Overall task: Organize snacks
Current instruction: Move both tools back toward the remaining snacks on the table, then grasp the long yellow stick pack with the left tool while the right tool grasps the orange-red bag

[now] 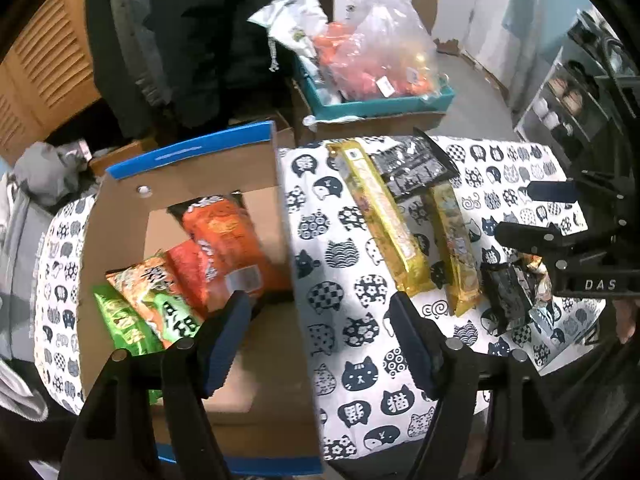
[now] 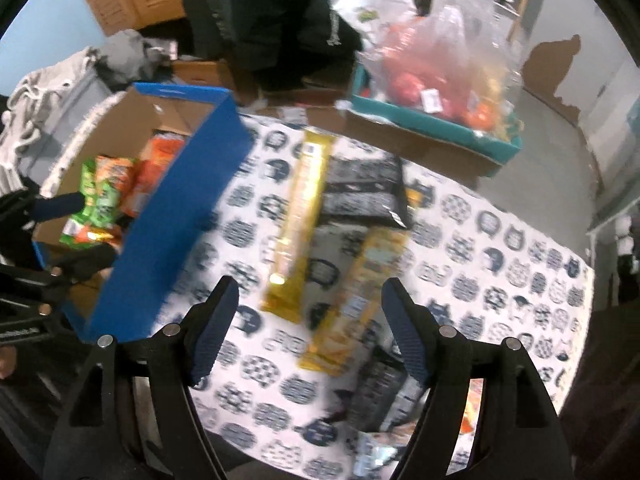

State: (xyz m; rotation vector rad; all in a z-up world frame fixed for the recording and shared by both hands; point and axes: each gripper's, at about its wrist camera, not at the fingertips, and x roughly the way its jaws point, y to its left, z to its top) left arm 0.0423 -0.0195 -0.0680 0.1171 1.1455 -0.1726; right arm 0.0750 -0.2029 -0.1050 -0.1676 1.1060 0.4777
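A cardboard box [image 1: 192,184] with a blue rim stands on the left of the cat-print cloth [image 1: 352,360]. Inside it lie an orange bag [image 1: 224,240] and green bags [image 1: 124,324]. Right of the box lie two long yellow packs [image 1: 384,220] [image 1: 456,252], a black pack [image 1: 416,164] and small dark packets [image 1: 508,296]. My left gripper [image 1: 320,308] is open and empty, straddling the box's right wall. My right gripper [image 2: 311,292] is open and empty above the nearer yellow pack [image 2: 356,292], with the box [image 2: 176,208] to its left.
A teal tray [image 1: 380,104] on cardboard behind the table holds a clear plastic bag of orange items. Dark clothing [image 1: 180,40] hangs behind the box. A shelf unit [image 1: 560,108] stands at the right. Grey fabric [image 2: 48,92] is piled at the left.
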